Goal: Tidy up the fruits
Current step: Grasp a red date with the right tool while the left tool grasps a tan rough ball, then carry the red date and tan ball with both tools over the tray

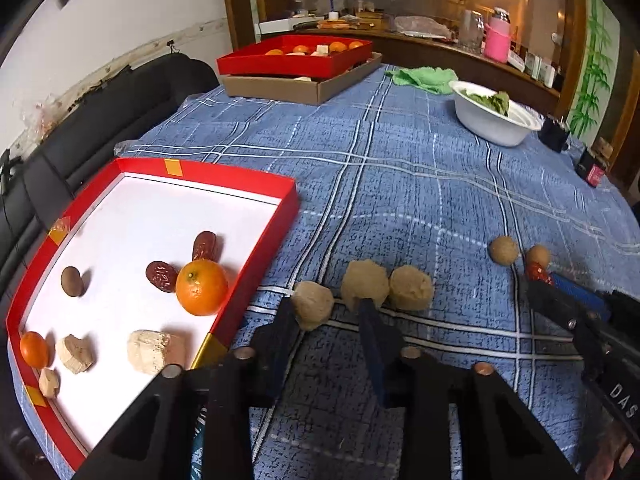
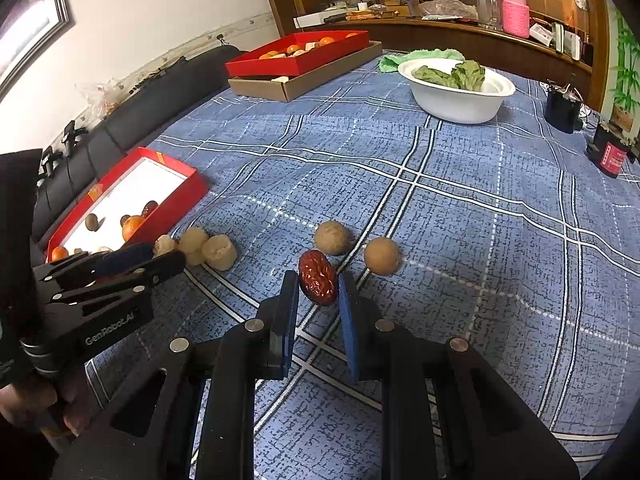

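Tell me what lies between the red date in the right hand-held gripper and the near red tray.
Three pale lumps and the left hand-held gripper lie between the date and the tray.

Tablecloth (image 1: 400, 168) is blue with a white plaid grid. Near left tray (image 1: 294, 204) is red outside and white inside, with an orange (image 1: 202, 288), two dark red dates (image 1: 162, 276) and some pale tan chunks (image 1: 148, 350). Far off there's a white bowl (image 2: 456, 104) of green leaves, a green rag (image 1: 424, 76) and a pink bottle (image 1: 497, 40).
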Demonstrator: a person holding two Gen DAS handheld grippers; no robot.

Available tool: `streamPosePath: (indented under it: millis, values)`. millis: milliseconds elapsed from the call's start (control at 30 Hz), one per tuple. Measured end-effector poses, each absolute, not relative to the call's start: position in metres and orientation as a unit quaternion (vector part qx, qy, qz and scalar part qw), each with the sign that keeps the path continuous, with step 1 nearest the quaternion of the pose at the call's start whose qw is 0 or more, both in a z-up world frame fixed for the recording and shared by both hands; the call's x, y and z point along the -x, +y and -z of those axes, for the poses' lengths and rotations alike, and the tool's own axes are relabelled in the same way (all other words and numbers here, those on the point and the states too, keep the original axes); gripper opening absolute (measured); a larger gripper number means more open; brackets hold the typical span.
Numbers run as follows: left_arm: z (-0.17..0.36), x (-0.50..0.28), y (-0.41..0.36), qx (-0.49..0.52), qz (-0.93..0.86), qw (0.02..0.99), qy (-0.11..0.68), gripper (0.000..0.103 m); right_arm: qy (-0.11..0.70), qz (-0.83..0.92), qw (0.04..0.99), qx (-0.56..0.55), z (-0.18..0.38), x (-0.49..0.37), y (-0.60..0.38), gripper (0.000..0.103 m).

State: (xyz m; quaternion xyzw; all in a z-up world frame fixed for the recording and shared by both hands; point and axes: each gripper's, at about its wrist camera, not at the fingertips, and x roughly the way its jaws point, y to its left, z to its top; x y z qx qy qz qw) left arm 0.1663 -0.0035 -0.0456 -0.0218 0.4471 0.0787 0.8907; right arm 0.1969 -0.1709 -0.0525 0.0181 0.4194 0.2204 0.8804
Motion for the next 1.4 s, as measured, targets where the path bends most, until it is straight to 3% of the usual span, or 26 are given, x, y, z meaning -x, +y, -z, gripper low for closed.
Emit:
streamPosePath:
  millis: [367, 433, 567, 1000, 1400]
  values:
    - [0.057, -0.171, 0.010, 0.040, -0.089, 0.882, 0.462, 0.029, 0.420, -0.222, 0.880, -0.018, 0.053, -0.197, -0.170, 0.019]
    - [0.057, -0.180, 0.009, 0.041, -0.086, 0.881, 0.463, 0.024, 0.421, -0.222, 0.879, -0.018, 0.053, -0.198, -0.171, 0.019]
    - [0.057, -0.184, 0.006, 0.036, -0.087, 0.884, 0.458, 0.024, 0.422, -0.223, 0.879, -0.017, 0.054, -0.198, -0.170, 0.019]
    - [0.047, -0.117, -0.016, 0.052, -0.034, 0.891, 0.450, 0.023, 0.423, -0.206, 0.882, -0.004, 0.053, -0.196, -0.168, 0.018]
    - [0.027, -0.081, -0.020, 0.063, -0.014, 0.903, 0.425, 0.023, 0.414, -0.185, 0.891, 0.023, 0.028, -0.143, -0.178, 0.019]
